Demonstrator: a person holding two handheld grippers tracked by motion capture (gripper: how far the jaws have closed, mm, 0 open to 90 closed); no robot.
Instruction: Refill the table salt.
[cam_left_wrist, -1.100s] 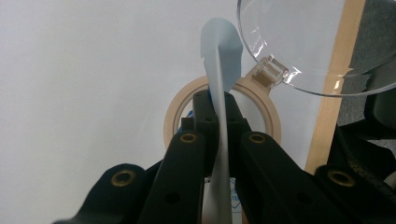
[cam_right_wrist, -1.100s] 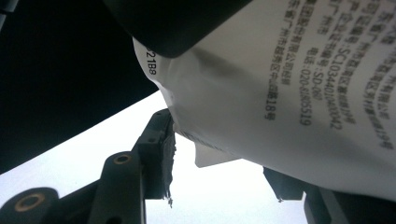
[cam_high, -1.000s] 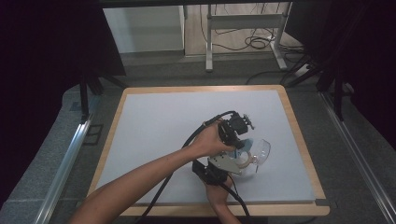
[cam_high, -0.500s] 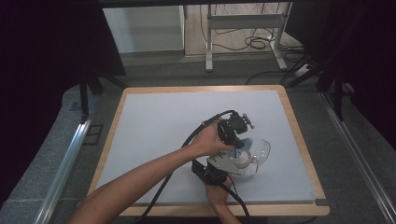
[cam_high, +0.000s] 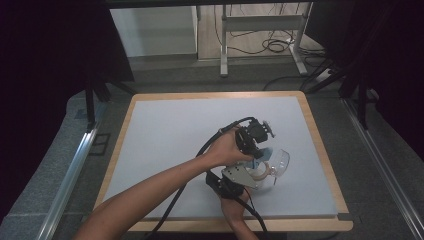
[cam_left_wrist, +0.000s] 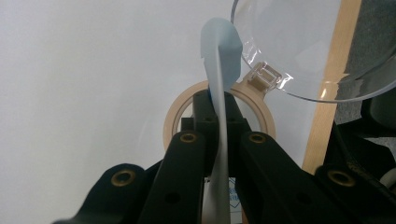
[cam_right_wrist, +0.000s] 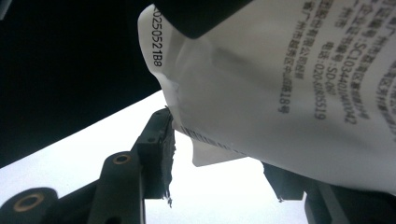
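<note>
Two grippers meet over one thin packet (cam_left_wrist: 219, 65) near the table's (cam_high: 165, 125) right front. The left gripper (cam_left_wrist: 219, 140) pinches the packet's edge tight; the right gripper (cam_right_wrist: 219, 154) stands half-wide around the printed side (cam_right_wrist: 289, 84), pads maybe touching. It looks light, limp and tearable, so grip near a seam. A clear bowl (cam_high: 281, 161) and tape roll (cam_left_wrist: 187, 116) crowd close; open room lies left.
</note>
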